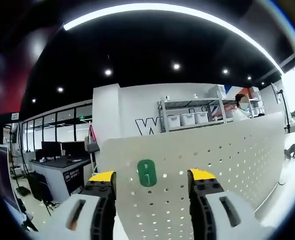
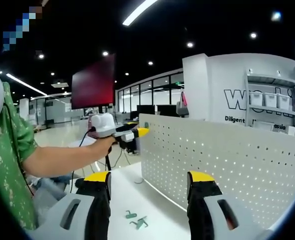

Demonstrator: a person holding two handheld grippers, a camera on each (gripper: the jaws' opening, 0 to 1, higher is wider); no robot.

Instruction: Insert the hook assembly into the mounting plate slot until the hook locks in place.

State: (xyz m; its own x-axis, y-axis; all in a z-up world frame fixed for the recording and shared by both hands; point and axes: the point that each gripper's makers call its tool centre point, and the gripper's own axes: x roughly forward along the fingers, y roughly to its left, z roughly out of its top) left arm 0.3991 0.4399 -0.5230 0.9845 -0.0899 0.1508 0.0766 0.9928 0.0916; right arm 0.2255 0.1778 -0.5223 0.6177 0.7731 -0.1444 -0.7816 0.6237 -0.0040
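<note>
- Yellow-tipped jaws of the left gripper (image 1: 151, 181) rise from the bottom of the left gripper view, spread apart and holding nothing.
- Between and just beyond those jaws stands a white perforated mounting plate (image 1: 222, 150), upright; a green hook piece (image 1: 146, 172) sits flat on its face, midway between the two tips.
- Beyond the plate's top edge: a metal shelf rack (image 1: 192, 112) with white bins against a white wall with dark lettering, and off to the left a desk with dark monitors (image 1: 62, 149).
- Overhead, a black ceiling with small round lights and one long light strip (image 1: 162, 10).
- In the right gripper view, the right gripper (image 2: 148, 182) likewise has its jaws apart and empty.
- Just ahead of them, on the white tabletop (image 2: 132, 192), lie two small green hook parts (image 2: 136, 219).
- Right of the jaws, the same pegboard stands on that tabletop.
- Farther left, a person's hand (image 2: 103, 145) holds the other gripper at the plate's near edge; a green patterned sleeve (image 2: 9, 150) shows at far left.
- Behind, a dark red screen (image 2: 93, 82) and glass-walled offices.
</note>
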